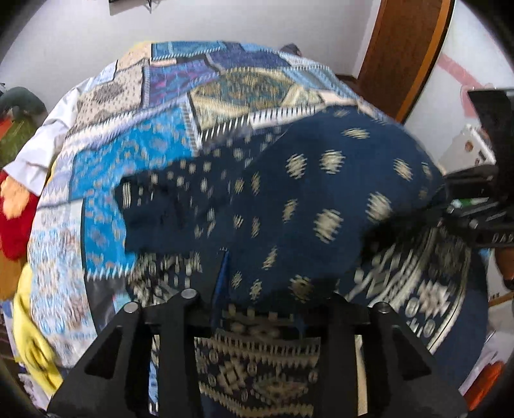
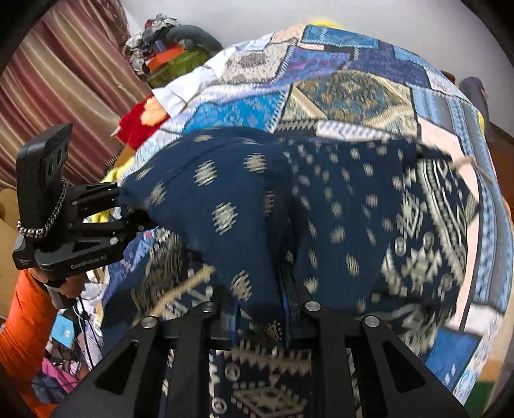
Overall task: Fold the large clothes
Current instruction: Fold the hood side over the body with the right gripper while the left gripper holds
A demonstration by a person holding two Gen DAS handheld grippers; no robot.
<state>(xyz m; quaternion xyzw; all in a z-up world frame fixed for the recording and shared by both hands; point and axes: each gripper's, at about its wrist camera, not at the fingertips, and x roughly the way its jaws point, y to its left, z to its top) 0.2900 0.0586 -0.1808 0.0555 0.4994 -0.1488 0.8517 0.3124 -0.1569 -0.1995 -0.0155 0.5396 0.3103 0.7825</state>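
Though motion blurs the navy garment [image 1: 321, 193], each hand-held gripper grasps it, fingertips hidden.

**Non-task items in view**

A patchwork bedspread [image 1: 167, 106] in blue, beige and gold panels covers the bed. A red cloth [image 1: 14, 222] and a yellow cloth [image 1: 30, 340] lie at its edge. A striped curtain [image 2: 61, 74] hangs beside a clutter pile [image 2: 167, 41]. A wooden door frame [image 1: 404, 54] stands against the white wall [image 1: 225, 19].
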